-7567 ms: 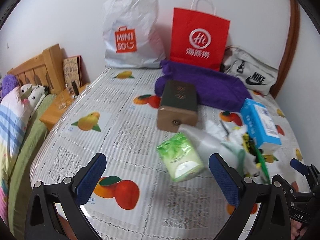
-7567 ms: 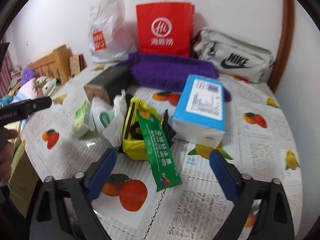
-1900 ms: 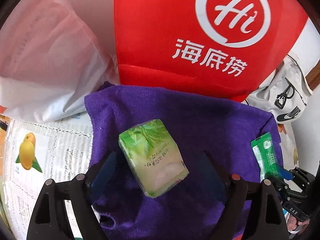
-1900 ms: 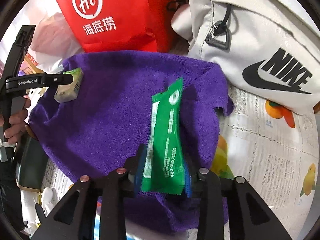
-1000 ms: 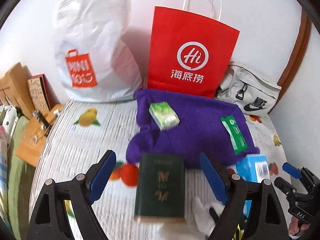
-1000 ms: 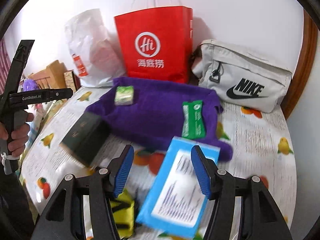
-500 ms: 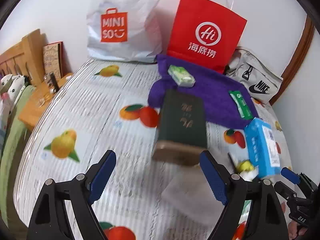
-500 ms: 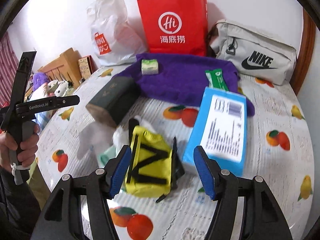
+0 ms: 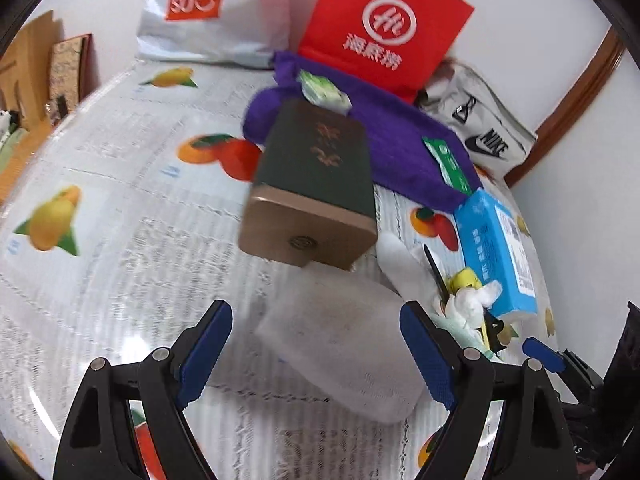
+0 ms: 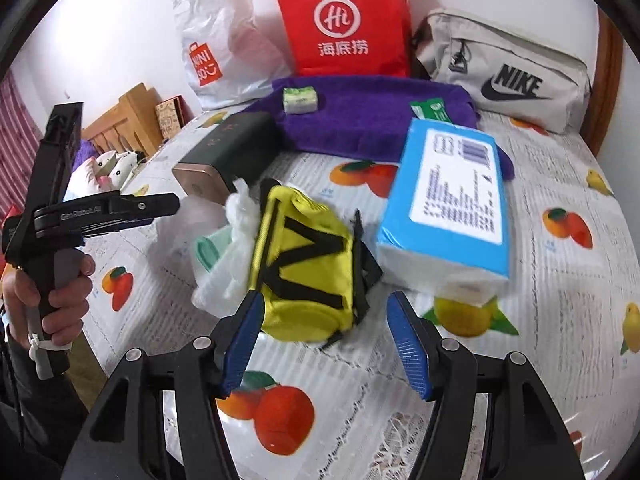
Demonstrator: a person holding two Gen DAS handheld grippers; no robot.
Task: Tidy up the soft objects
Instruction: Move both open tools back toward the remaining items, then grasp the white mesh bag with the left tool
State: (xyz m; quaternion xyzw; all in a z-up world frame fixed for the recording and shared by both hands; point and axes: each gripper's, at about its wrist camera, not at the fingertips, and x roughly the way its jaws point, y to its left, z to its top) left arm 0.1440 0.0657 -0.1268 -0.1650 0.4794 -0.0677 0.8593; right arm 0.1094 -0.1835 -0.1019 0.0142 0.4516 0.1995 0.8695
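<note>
A purple towel [image 10: 372, 116] lies at the back of the table with a light green tissue pack [image 10: 299, 99] and a green sachet [image 10: 432, 109] on it; both also show in the left wrist view, pack [image 9: 322, 90] and sachet [image 9: 448, 162]. My left gripper [image 9: 316, 356] is open around a white translucent pack [image 9: 340, 340] on the table. My right gripper [image 10: 326, 344] is open just before a yellow pouch with black straps [image 10: 308, 268]. A blue tissue pack [image 10: 452, 196] lies right of the pouch.
A dark green box with a bronze end [image 9: 316, 176] lies before the towel. A red paper bag [image 10: 344, 20], a white Miniso bag [image 10: 220, 40] and a grey Nike bag [image 10: 508, 72] stand along the wall. Crumpled white plastic [image 10: 236, 240] lies left of the pouch.
Both grippers have drawn back from the towel, leaving the green tissue pack and the sachet on it, and have dropped towards the white pack and the yellow pouch. Both are open.
</note>
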